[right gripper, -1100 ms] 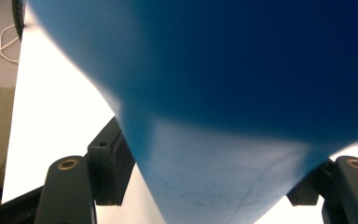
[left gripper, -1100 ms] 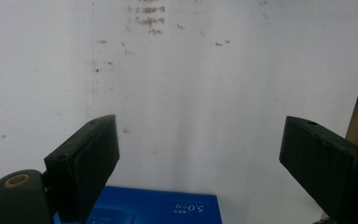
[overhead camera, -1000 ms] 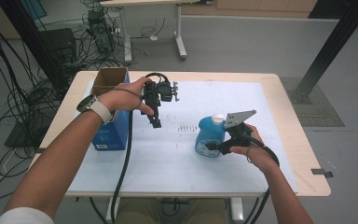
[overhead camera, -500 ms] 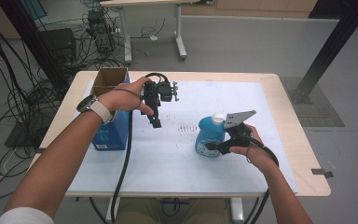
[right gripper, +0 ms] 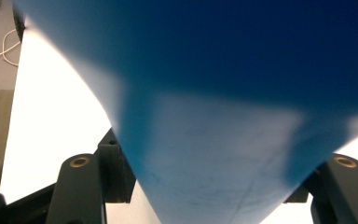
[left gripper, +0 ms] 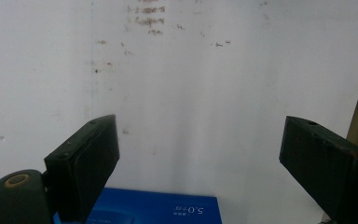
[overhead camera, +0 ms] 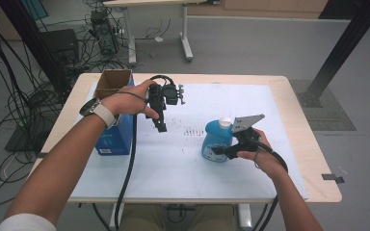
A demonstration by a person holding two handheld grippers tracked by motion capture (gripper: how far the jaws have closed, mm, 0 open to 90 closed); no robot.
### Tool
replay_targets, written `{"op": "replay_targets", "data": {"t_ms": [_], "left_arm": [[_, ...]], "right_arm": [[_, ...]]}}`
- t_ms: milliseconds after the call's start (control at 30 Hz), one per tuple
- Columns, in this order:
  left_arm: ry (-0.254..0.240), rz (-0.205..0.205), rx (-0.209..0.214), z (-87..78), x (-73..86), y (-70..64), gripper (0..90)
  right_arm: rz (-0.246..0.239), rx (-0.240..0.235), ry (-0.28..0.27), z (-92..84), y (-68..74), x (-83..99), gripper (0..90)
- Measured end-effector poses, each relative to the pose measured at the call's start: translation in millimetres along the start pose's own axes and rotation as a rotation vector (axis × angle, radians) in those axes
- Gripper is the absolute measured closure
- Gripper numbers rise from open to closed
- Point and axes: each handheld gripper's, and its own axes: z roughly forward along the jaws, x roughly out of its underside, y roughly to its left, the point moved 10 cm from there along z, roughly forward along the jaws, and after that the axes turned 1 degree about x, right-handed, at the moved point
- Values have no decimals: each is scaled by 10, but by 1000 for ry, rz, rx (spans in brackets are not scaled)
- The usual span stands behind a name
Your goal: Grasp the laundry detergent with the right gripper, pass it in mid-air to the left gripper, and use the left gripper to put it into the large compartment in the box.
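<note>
Covering the wooden table (overhead camera: 313,159), a white sheet (overhead camera: 183,159) shows faint stains (left gripper: 149,18).

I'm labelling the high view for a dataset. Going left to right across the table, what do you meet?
Blue box with the open cardboard box behind it → left gripper, held above the table → blue bottle → right gripper, at the bottle's base.
</note>
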Motion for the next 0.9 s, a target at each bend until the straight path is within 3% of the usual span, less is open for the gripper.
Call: {"op": "replay_targets", "data": {"t_ms": [900], "left_arm": [[3,-1,9,39,28,-4,123]], "right_arm": [[4,-2,-18,12,-5,-1,408]]}}
